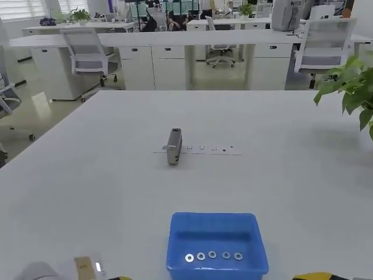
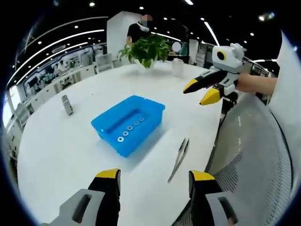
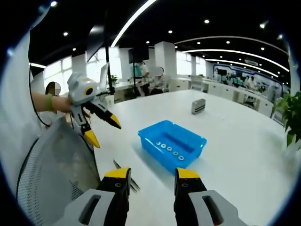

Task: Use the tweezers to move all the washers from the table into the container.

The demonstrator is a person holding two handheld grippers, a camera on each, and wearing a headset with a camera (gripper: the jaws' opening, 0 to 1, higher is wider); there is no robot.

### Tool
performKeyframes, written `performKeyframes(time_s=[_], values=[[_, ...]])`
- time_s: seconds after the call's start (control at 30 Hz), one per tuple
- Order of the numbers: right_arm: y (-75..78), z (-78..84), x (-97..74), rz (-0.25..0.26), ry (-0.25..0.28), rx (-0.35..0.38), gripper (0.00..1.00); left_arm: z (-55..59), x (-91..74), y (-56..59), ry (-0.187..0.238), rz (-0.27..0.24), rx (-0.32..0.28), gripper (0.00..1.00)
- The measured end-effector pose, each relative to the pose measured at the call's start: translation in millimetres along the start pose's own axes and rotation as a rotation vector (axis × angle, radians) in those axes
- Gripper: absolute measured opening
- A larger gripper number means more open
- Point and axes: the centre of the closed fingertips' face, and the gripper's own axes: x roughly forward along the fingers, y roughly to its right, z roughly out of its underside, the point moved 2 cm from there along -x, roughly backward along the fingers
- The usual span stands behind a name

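Five washers [image 1: 213, 255] lie in the tray [image 1: 217, 269]; the thin, probably slippery tweezers [image 2: 178, 153] want pinching mid-length, while left gripper [image 2: 155, 176] and right gripper [image 3: 153, 176] gape empty

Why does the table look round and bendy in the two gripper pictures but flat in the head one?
Left gripper view: a fisheye lens bows the table edge into a curve. Right gripper view: same bending, and the ceiling lights arc. Head view: little bending, so the table's far edge runs straight.
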Motion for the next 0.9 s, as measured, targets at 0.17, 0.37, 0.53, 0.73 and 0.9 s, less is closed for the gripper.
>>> performKeyframes(time_s=[0.17, 0.37, 0.53, 0.73, 0.9], values=[[4.2, -5.6, -14.0, 0.050, 0.035, 0.025, 0.38, -14.5, -15.8, -9.8, 0.098, -0.076, -0.052, 0.67], [11.8, -10.4, -31.6, 0.106, 0.069, 0.050, 0.43, -25.6, -33.1, -16.6, 0.167, -0.152, -0.064, 0.73], [19.8, -14.0, -49.9, 0.163, 0.095, 0.065, 0.47, -39.1, -47.4, -21.5, 0.251, -0.215, -0.090, 0.76], [29.9, -18.6, -66.0, 0.227, 0.140, 0.095, 0.56, -51.1, -61.9, -28.5, 0.341, -0.267, -0.131, 0.84], [36.6, -24.7, -77.2, 0.284, 0.178, 0.101, 0.63, -56.4, -74.2, -35.8, 0.401, -0.313, -0.160, 0.91]])
